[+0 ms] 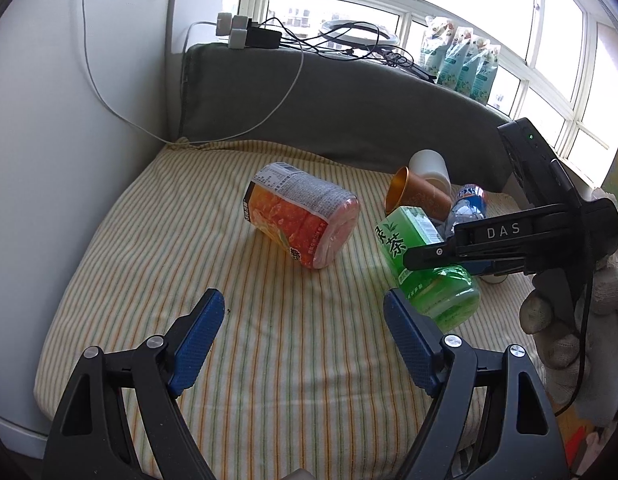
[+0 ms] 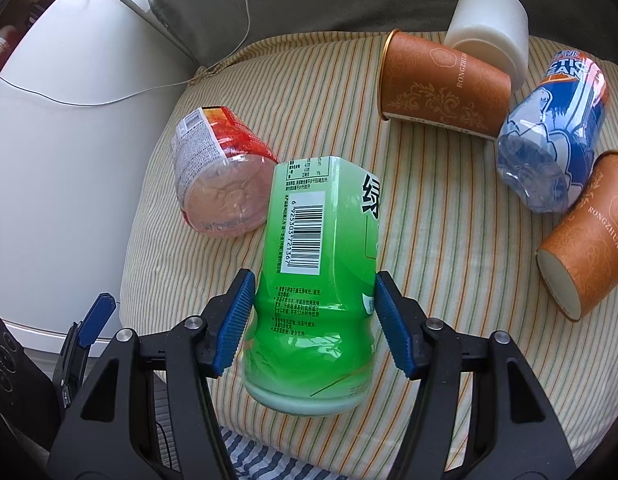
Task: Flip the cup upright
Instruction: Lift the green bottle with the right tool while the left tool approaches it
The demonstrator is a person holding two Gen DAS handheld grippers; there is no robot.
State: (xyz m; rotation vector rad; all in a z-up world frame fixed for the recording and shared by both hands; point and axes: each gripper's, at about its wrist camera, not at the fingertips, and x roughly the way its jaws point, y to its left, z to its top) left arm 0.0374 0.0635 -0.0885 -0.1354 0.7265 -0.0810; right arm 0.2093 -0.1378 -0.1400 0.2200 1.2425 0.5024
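Cups lie tipped over at the far right of the striped cushion [image 1: 157, 216]: one orange paper cup [image 2: 441, 84] rests on its side, mouth facing left, with a white cup [image 2: 489, 28] mouth-down, leaning against its far side. A second orange cup [image 2: 585, 240] lies on its side near the right edge, base toward the near side. Between the two orange cups lies a blue bottle [image 2: 553, 132], touching both.

The right gripper [image 2: 311, 320] is clamped on a green tea bottle [image 2: 321, 272], its blue pads [image 2: 233, 320] pressing the sides near the bottom end; whether the bottle is off the cushion is unclear. An orange juice bottle [image 1: 301, 220] lies on its side just left of it.

The left gripper [image 1: 297, 344] hangs over the near part of the cushion, jaws spread wide and holding nothing. A gloved hand [image 1: 569, 320] grips the right tool's handle.
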